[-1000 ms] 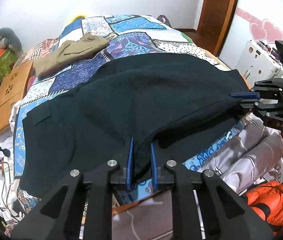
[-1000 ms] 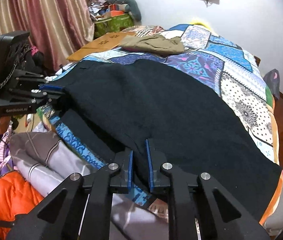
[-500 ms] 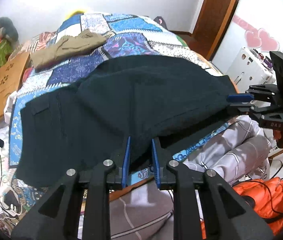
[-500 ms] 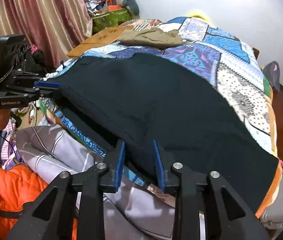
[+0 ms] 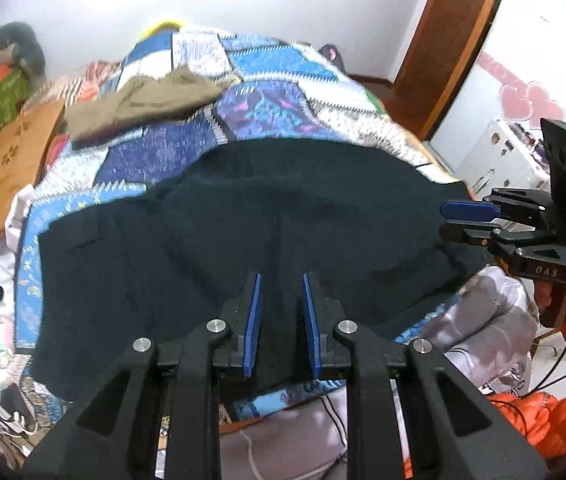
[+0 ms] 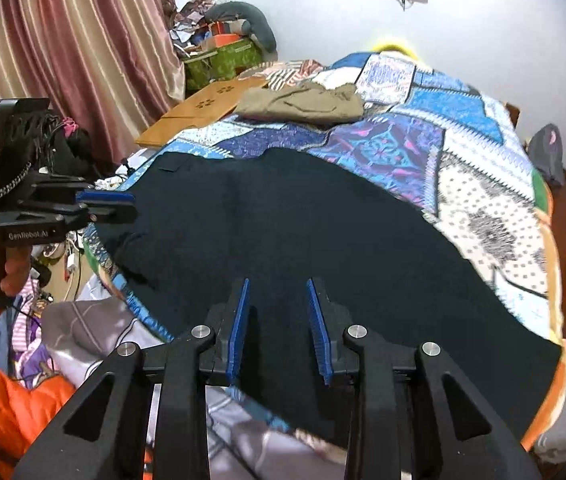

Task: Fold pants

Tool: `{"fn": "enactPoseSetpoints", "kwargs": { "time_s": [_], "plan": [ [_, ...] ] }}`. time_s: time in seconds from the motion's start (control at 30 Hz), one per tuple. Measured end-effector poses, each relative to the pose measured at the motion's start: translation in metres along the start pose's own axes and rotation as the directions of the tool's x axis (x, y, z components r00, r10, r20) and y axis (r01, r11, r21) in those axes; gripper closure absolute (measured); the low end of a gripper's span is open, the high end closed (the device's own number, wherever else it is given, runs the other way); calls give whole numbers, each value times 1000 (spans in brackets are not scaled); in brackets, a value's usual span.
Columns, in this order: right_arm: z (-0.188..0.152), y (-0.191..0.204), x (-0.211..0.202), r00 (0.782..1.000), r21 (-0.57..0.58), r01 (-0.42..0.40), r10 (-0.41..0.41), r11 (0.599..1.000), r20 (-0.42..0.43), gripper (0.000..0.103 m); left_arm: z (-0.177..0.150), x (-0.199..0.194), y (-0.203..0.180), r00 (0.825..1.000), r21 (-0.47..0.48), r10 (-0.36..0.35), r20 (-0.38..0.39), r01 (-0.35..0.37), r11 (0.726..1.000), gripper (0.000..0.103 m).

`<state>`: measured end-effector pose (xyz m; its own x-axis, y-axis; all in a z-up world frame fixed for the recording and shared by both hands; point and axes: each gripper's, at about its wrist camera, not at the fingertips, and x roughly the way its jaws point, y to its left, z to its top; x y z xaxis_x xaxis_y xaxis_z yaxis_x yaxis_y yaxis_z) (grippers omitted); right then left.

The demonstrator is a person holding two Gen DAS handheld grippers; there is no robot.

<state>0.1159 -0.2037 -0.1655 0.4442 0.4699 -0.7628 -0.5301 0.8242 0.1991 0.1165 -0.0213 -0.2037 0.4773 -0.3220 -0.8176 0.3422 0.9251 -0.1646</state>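
Note:
The black pants (image 5: 267, 216) (image 6: 323, 232) lie flat across the near half of a patchwork quilt (image 5: 267, 108) (image 6: 483, 184). Just above their near edge is my left gripper (image 5: 281, 284), open, with its blue pads apart and only flat cloth showing beneath the gap. My right gripper (image 6: 278, 286) is open too and hangs over the near edge at the other end. Each gripper also appears in the other's view: the right gripper (image 5: 449, 222) beside the pants' right edge, and the left gripper (image 6: 123, 206) at their left edge. Neither one holds any cloth.
Folded tan pants (image 5: 143, 100) (image 6: 303, 102) rest further back on the quilt, beside a wooden board (image 5: 11, 160) (image 6: 207, 108). Grey striped bedding (image 5: 483, 320) (image 6: 95, 332) and orange fabric (image 6: 11, 408) pile up below the bed's near edge. A white cabinet (image 5: 499, 156) stands to the right.
Both grippers were shut on the pants' near edge and have widened and let it go. The raised fold has dropped flat. Both have drawn back slightly.

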Motion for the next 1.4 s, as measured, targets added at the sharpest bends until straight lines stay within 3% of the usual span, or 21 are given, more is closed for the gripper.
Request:
{"fn": "enactPoseSetpoints", "kwargs": {
  "time_s": [0.1, 0.17, 0.27, 0.53, 0.87, 1.13, 1.2, 1.4],
  "plan": [
    [-8, 2, 21, 998, 3, -21, 21, 1000, -64, 75, -8, 20, 2, 998, -14, -7, -59, 7, 1000, 84],
    [-15, 7, 21, 998, -20, -10, 9, 1000, -56, 73, -16, 26, 4, 997, -20, 0, -74, -2, 1000, 82],
    [-18, 10, 16, 998, -36, -9, 7, 999, -67, 72, -26, 21, 9, 998, -33, 14, -59, -16, 999, 75],
    [-14, 8, 12, 995, -39, -23, 19, 999, -98, 72, -33, 0, 38, 997, -122, 70, -36, -74, 990, 74],
    [28, 9, 6, 1000, -67, -17, 15, 998, -23, 70, -12, -33, 88, 977, -188, 206, 61, -192, 963, 73],
    [62, -1, 32, 1000, -96, 5, -7, 995, -25, 68, 4, -26, 161, 947, -289, 317, 50, -290, 913, 62],
    [71, -4, 41, 999, -107, 11, -14, 994, -31, 63, 4, -23, 181, 943, -314, 330, 31, -305, 899, 61],
    [100, -9, 69, 999, -130, 1, -8, 991, -51, 58, 4, 0, 228, 961, -382, 277, -23, -264, 885, 61]
  ]
}}
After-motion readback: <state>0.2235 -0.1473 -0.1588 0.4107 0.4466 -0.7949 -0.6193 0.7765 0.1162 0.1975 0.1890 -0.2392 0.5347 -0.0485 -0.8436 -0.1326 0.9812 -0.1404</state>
